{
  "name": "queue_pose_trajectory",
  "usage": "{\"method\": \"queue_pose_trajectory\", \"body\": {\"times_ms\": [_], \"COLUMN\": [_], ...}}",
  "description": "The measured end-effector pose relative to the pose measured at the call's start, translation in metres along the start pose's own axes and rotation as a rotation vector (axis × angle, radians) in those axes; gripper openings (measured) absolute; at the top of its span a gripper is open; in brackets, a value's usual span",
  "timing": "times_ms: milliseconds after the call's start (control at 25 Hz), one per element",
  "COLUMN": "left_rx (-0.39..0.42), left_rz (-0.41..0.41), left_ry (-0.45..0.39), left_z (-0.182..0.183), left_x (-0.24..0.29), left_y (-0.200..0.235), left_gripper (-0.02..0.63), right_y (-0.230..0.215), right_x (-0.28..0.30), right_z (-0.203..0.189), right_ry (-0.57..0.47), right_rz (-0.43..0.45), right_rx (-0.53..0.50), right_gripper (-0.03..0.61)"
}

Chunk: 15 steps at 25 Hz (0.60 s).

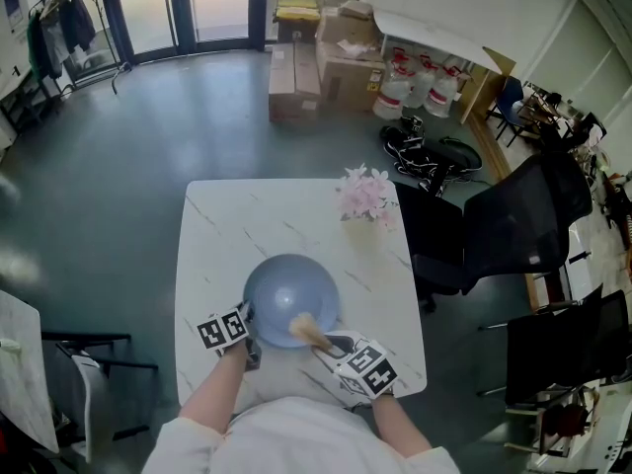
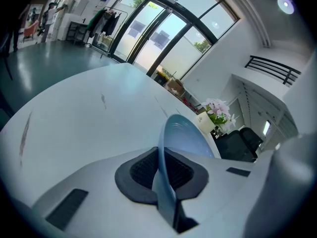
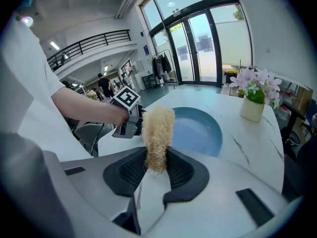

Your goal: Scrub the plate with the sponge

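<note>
Plate (image 2: 188, 135) rim hides between left gripper (image 2: 161, 172) fingers.

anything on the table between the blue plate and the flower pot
Nothing: between the blue plate and the flower pot only bare marble tabletop shows, in both the head view and the right gripper view.

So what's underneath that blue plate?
Only the white marbled table shows around the plate. The left gripper pinches its near rim. The patch of table directly beneath is covered, so I can't tell whether the plate lies flat on it.
</note>
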State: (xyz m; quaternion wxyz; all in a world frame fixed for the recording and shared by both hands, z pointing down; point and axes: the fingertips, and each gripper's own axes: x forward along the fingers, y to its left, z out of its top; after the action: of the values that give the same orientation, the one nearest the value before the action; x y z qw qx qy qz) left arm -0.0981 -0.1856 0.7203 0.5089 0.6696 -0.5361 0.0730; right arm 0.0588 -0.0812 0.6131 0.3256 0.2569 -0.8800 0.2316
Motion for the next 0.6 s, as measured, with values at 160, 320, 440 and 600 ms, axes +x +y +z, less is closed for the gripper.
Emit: {"method": "queue_pose_trajectory", "body": {"times_ms": [160,320,440,600], "left_rx": [0.024,0.047,0.078,0.123], "left_rz": [0.023,0.041,0.056,0.06], "left_ry": [0.025,0.043,0.055,0.071], "left_z": [-0.0035,-0.005,-0.0052,-0.005], "left_x": [0.0049,0.0067,0.0065,0.0098], "left_y": [0.0043,0.0047,0.0043,0.0032], "left_gripper": [0.043,0.043,0.044,0.044], "right_y": [0.0001,0.001,0.0012,-0.0006], "right_x": [-0.0004,-0.0018,-0.0028,-0.0011], "right_z": [-0.0017,-0.0014,-0.0015,-0.0028], "right_ry": [0.001,0.0,-0.001,-0.001], "right_rz": [-0.001,-0.002,-0.001,0.0], "right_rx": [0.006,0.01,0.013,0.013], "right_gripper": [0.118,0.118,0.118,0.118]}}
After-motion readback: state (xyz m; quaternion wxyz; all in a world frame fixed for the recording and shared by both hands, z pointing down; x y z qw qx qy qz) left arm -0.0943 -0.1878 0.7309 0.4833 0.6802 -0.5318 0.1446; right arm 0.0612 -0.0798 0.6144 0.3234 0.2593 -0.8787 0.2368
